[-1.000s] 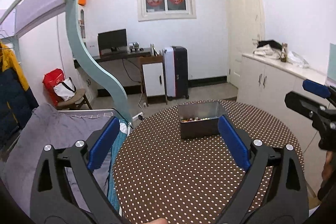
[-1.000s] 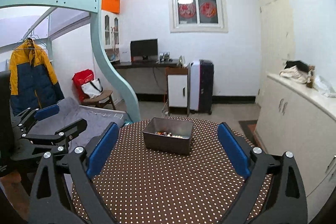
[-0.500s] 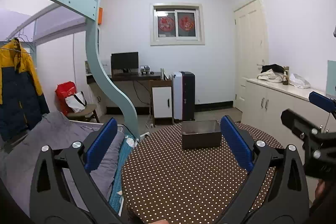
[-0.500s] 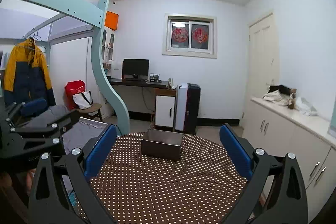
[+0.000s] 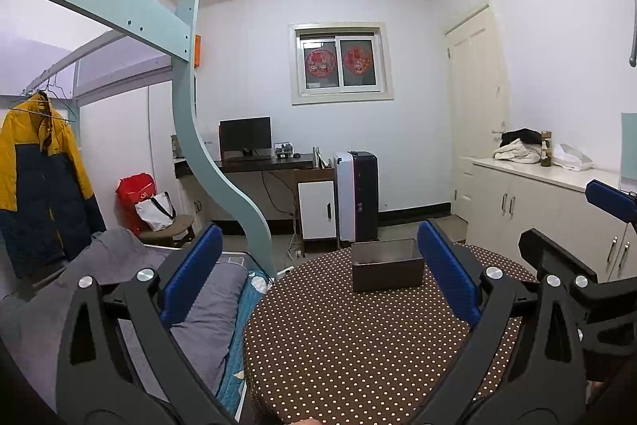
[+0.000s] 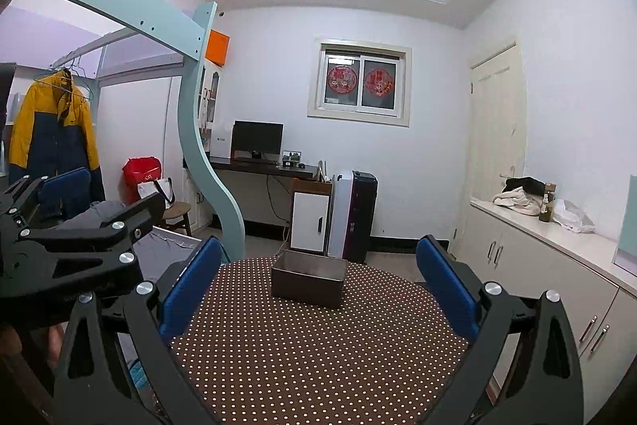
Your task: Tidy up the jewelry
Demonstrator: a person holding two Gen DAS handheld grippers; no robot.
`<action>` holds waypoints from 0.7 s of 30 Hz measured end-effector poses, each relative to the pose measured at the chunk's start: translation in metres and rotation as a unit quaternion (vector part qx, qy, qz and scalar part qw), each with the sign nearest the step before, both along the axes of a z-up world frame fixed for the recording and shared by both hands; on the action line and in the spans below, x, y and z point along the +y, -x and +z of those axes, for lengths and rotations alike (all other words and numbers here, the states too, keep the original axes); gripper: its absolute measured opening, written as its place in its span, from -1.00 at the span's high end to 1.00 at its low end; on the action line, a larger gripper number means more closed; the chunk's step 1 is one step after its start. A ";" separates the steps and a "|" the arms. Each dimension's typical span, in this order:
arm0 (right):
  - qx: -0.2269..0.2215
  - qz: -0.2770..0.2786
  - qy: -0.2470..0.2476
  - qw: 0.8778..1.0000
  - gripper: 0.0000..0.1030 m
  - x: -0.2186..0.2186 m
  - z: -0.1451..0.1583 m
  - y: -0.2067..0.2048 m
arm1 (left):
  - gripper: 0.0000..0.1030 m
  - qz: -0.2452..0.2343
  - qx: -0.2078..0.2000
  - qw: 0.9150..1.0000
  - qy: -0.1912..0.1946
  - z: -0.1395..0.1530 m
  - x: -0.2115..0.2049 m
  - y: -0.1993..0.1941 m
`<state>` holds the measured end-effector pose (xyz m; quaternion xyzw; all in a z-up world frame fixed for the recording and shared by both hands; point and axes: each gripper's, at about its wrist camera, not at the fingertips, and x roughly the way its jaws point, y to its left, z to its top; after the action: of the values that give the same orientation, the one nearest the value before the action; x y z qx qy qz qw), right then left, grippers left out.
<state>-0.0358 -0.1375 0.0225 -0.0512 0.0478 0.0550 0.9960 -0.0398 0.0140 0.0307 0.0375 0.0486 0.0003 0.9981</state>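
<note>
Both grippers, left gripper (image 5: 318, 275) and right gripper (image 6: 318, 279), hover level above the near tabletop (image 6: 318, 353), jaws spread wide, empty. The metal box (image 6: 308, 283) sits well apart at the far edge; contents hidden at this angle. Likely a ready pose before reaching in.
</note>
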 end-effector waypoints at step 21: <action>-0.008 -0.011 0.002 1.000 -0.84 0.002 -0.001 0.010 | -0.87 0.002 -0.007 1.000 -0.002 0.001 0.001 0.001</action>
<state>-0.0463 -0.1356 0.0214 -0.0529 0.0402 0.0431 0.9969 -0.0406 0.0149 0.0313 0.0397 0.0413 0.0023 0.9984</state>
